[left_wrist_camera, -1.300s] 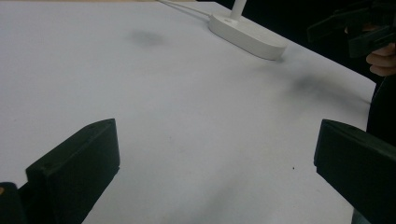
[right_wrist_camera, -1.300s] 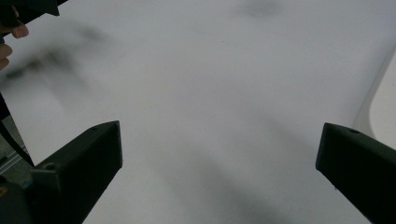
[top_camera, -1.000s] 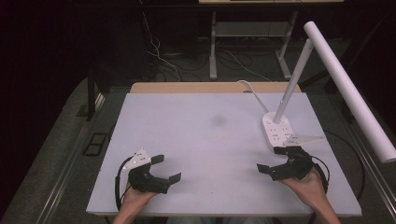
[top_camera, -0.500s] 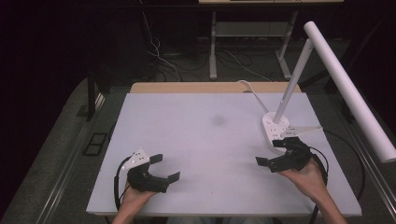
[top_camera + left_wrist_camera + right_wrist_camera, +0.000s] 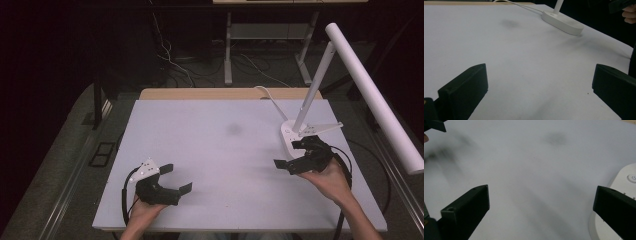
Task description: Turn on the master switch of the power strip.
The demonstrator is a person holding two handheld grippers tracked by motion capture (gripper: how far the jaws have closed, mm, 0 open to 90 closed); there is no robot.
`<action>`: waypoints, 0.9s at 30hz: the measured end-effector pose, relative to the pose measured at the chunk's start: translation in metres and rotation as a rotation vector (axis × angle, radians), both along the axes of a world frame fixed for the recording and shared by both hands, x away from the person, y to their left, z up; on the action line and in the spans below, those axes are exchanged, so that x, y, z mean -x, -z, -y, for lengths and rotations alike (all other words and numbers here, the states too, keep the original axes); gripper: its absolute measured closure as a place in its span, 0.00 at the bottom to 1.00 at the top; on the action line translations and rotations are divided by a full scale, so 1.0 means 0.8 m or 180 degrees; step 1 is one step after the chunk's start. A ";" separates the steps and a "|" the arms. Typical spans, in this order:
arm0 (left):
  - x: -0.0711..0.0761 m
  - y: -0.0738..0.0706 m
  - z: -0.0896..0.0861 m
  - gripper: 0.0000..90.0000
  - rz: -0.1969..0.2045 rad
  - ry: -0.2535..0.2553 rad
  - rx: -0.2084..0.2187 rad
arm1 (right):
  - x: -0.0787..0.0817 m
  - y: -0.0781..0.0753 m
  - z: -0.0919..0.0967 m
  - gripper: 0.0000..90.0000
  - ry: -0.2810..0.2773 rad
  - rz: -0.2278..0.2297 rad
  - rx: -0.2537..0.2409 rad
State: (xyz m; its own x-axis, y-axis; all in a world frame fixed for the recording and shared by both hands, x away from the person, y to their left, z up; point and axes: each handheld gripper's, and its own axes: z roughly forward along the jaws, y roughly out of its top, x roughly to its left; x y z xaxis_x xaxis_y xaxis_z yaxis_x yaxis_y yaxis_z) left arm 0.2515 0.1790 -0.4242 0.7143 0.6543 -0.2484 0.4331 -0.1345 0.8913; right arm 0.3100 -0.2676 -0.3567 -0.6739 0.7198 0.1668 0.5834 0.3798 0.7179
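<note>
The white lamp base (image 5: pixel 289 136) sits on the right side of the table (image 5: pixel 215 150), towards its far edge, with a slim white stem (image 5: pixel 314 87) slanting up from it to a long white tube head (image 5: pixel 372 95) that juts out past the table's right edge. The right gripper (image 5: pixel 295 154) hovers just beside the near end of that base, its fingers spread wide with nothing between them; in the right gripper view the rounded base (image 5: pixel 621 195) with its power symbol lies just behind the right-hand finger. A white cable (image 5: pixel 267 94) runs from the base to the far edge. Well apart, near the front left corner, the left gripper (image 5: pixel 176 178) rests low over the bare white surface, its fingers likewise wide apart and holding nothing. A faint grey smudge (image 5: pixel 233 129) marks the table's middle.
</note>
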 end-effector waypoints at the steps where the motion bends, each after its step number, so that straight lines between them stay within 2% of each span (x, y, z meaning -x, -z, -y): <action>1: -0.001 0.000 0.000 0.00 0.0004 0.0002 -0.0007 | -0.001 -0.001 0.000 0.00 0.0003 -0.0001 0.0007; 8: -0.005 0.000 0.001 0.00 0.0010 -0.0004 0.0008 | -0.011 -0.009 -0.001 0.00 -0.0032 -0.0033 0.0041; 9: -0.005 0.000 0.002 0.00 0.0003 -0.0002 0.0012 | -0.014 -0.009 -0.001 0.00 -0.0034 -0.0047 0.0085; 14: -0.007 0.001 0.005 0.00 -0.0004 0.0030 -0.0028 | -0.027 -0.010 0.000 0.00 -0.0029 -0.0110 0.0135; 27: -0.008 0.003 0.006 0.00 -0.0022 0.0047 -0.0043 | -0.054 -0.022 0.002 0.00 -0.0015 -0.0101 0.0314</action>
State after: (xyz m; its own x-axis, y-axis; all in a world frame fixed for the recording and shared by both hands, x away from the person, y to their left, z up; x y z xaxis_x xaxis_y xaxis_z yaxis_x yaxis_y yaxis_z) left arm 0.2580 0.1739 -0.4263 0.7222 0.6470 -0.2445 0.4372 -0.1531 0.8863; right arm 0.3534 -0.2693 -0.3393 -0.6728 0.7306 0.1166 0.6033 0.4505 0.6580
